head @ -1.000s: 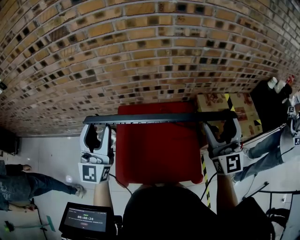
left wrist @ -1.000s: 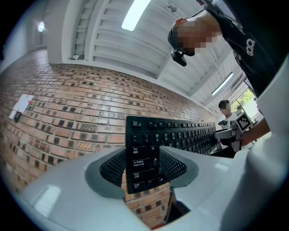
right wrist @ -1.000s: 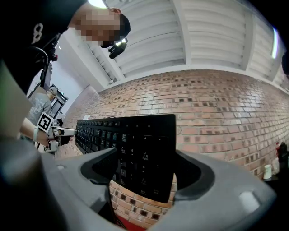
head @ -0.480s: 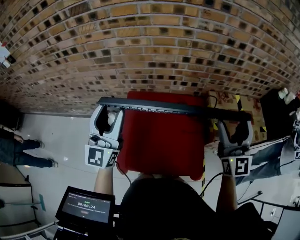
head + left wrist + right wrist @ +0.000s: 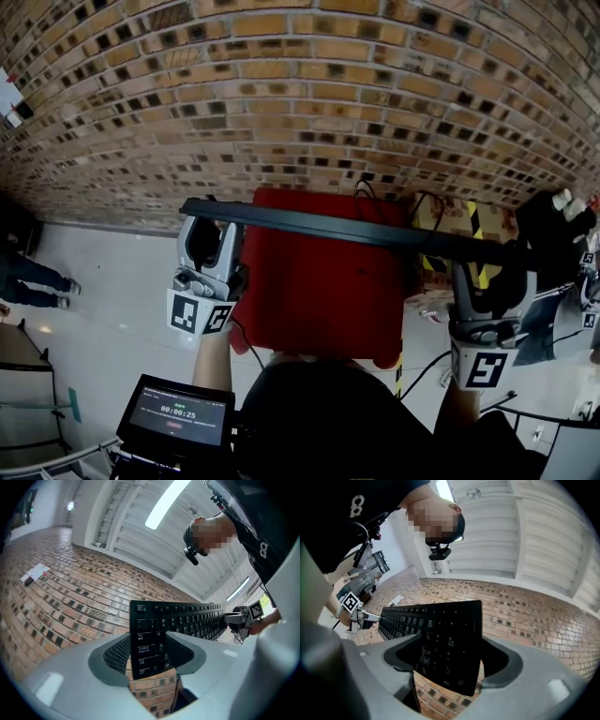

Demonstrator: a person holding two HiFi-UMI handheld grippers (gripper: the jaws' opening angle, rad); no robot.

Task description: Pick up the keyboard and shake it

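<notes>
While both hands gripped it, the long black keyboard (image 5: 347,228) hung in the air in front of the brown brick wall (image 5: 281,94). It touched neither the wall nor the square red table top (image 5: 319,300) below it. In the head view it showed nearly edge-on as a thin dark bar. Its left end sat farther away and its right end nearer, so it ran at a slant across the far edge of the red top.

The left gripper (image 5: 208,214) pinched the keyboard's left end. In the left gripper view, the two grey jaws of the left gripper (image 5: 149,653) pressed on either side of the keyboard (image 5: 187,618), whose key rows ran away to the right. The right gripper (image 5: 487,261) clamped the right end in the same way. In the right gripper view, the jaws of the right gripper (image 5: 447,660) closed on the number-pad end of the keyboard (image 5: 440,625), with the keys facing the camera and brick showing beneath the lower edge. A cube with square black-and-white markers (image 5: 199,314) sat at the near end of the left gripper, and a like cube (image 5: 483,367) sat on the right one.

Beyond the table's right corner lay a cardboard box with yellow-and-black tape (image 5: 459,217). Near the left forearm stood a small dark screen with a timer (image 5: 173,414). At the far left edge a person's legs (image 5: 33,279) stood on the pale floor (image 5: 112,281).
</notes>
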